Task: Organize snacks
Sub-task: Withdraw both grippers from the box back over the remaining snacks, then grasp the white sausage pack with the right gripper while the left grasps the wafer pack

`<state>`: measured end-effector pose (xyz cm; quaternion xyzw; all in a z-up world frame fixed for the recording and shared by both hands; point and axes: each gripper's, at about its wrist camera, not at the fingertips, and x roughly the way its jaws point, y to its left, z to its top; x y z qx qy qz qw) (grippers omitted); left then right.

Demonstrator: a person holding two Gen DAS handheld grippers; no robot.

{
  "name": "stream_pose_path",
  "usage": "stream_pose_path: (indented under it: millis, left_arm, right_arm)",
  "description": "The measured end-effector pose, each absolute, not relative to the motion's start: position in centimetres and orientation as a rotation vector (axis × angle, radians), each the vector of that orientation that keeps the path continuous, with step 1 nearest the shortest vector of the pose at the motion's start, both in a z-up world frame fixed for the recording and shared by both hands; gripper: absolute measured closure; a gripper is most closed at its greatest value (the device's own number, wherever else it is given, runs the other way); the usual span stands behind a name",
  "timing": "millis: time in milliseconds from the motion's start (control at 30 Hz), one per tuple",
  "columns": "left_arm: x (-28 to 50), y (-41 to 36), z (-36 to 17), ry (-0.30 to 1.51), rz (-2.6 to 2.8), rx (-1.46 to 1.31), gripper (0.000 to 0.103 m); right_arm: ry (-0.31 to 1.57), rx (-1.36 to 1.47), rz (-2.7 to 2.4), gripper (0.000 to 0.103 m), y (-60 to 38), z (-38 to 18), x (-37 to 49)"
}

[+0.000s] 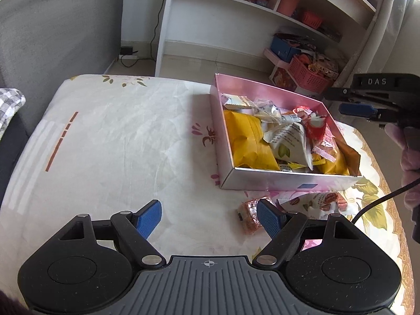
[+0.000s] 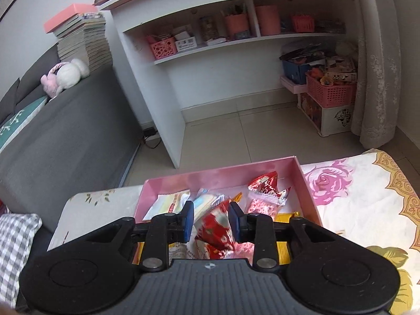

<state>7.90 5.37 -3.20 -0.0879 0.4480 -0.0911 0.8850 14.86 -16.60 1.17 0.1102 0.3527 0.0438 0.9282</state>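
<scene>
Left claw: its two blue pads are wide apart, with nothing between them. It hangs low over the surface.
Right claw: its blue pads stand a little apart. A red shiny snack packet shows between them, but I cannot tell if the pads pinch it or if it just lies in the box under them.
Pink box: the shallow pink cardboard box sits ahead of the left claw and off to its right. It lies right under the right claw.
Snacks in the box: a big yellow bag, a white bag with green nuts on it, and small red and orange packets are heaped inside.
Snacks outside the box: a small orange packet lies just beside the left claw's right pad. A white packet with red pictures lies next to it, close to the near wall of the box.
Surface: a white cloth with pink flowers covers it. The part ahead of the left claw's left pad is bare.
Behind: a white shelf with pink baskets stands past the box.
</scene>
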Motion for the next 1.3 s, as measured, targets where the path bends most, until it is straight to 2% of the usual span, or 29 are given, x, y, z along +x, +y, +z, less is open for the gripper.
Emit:
stream_pose_path:
  millis: [100, 267, 500, 633, 733, 833, 1067, 1300]
  left_arm:
    - [7.9, 4.8, -3.5, 0.918, -0.206, -0.154, 0.022]
    - [8.0, 4.3, -4.1, 0.92, -0.217, -0.123, 0.022]
    - [7.2, 3.5, -4.1, 0.896, -0.279, -0.048, 0.022]
    - [6.7, 3.0, -4.4, 0.881, -0.33, 0.002, 0.022]
    - [6.2, 2.4, -5.0, 0.869, -0.376, 0.055, 0.022]
    - [5.6, 1.4, -5.9, 0.863, -0.411, 0.138, 0.016]
    - [5.7, -0.4, -8.0, 0.856, -0.452, 0.266, 0.015]
    - [6.9, -1.2, -8.6, 0.827, -0.456, 0.236, 0.015]
  right_arm:
    - [0.709, 0.228, 0.104, 0.059, -16.9, 1.6, 14.0]
    - [0.74, 0.156, 0.118, 0.054, -17.3, 1.6, 12.3]
    - [0.783, 0.148, 0.154, 0.037, -17.8, 1.6, 9.1]
    - [0.796, 0.134, 0.164, 0.021, -17.8, 1.2, 7.2]
    - [0.799, 0.154, 0.167, 0.015, -17.9, 0.5, 6.2]
    - [0.817, 0.166, 0.167, 0.014, -18.0, -0.6, 5.7]
    - [0.882, 0.173, 0.159, 0.013, -17.2, -2.4, 5.6]
    - [0.915, 0.251, 0.153, 0.013, -16.5, -3.8, 6.7]
